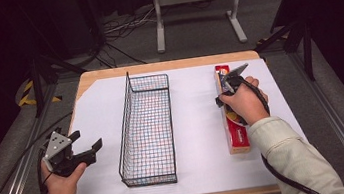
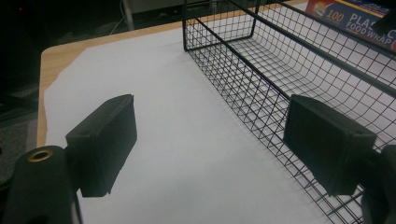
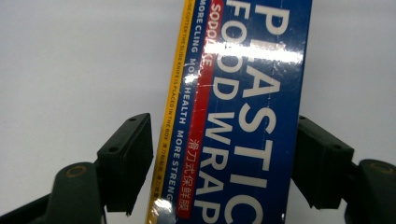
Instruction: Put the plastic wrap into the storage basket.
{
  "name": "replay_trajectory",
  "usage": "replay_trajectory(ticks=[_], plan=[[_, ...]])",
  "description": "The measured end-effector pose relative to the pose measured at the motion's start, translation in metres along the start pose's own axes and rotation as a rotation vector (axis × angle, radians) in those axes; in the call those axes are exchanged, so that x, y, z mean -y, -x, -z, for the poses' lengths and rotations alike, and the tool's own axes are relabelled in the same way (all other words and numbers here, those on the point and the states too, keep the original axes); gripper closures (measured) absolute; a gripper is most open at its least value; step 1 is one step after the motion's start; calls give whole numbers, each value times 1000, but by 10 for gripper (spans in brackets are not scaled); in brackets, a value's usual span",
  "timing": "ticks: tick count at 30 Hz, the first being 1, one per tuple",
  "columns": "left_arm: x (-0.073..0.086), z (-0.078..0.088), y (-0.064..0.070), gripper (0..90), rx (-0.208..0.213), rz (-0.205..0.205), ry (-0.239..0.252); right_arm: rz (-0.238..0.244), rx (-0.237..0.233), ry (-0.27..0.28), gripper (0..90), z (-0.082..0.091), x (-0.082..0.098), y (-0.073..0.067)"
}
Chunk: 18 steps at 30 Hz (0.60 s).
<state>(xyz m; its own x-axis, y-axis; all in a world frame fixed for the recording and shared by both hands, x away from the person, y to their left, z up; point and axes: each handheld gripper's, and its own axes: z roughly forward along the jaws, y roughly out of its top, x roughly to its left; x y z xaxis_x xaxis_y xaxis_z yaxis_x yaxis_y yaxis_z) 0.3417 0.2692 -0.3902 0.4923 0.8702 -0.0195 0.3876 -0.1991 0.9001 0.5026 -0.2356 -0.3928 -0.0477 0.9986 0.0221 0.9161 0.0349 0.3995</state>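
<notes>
Over at three o'clock on the white-papered tabletop (image 1: 204, 163), the right tongs (image 3: 223, 161) are straddling the plastic wrap box (image 1: 235, 134), pads not yet pressing. It is looking light, stiff and glossy, so gripping its long sides mid-length seems wisest. Left tongs (image 2: 210, 149) are hanging open beside the wire basket (image 1: 146, 130).

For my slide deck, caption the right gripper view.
Right gripper straddles the plastic food wrap box, jaws beside its long edges, on the white table cover.
</notes>
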Motion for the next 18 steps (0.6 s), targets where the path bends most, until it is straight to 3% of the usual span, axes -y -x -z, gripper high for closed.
replay_trajectory(ticks=[4, 8, 18], plan=[[0, 0, 0, 178, -6, 4, -1, 23, 54, -13, 341, -4, -2, -4], [0, 0, 0, 178, -8, 3, -2, -5, 83, -19, 372, -3, -2, -7], [0, -2, -2, 178, -28, 7, -2, -78, 85, -45, 400, -2, -5, -8]])
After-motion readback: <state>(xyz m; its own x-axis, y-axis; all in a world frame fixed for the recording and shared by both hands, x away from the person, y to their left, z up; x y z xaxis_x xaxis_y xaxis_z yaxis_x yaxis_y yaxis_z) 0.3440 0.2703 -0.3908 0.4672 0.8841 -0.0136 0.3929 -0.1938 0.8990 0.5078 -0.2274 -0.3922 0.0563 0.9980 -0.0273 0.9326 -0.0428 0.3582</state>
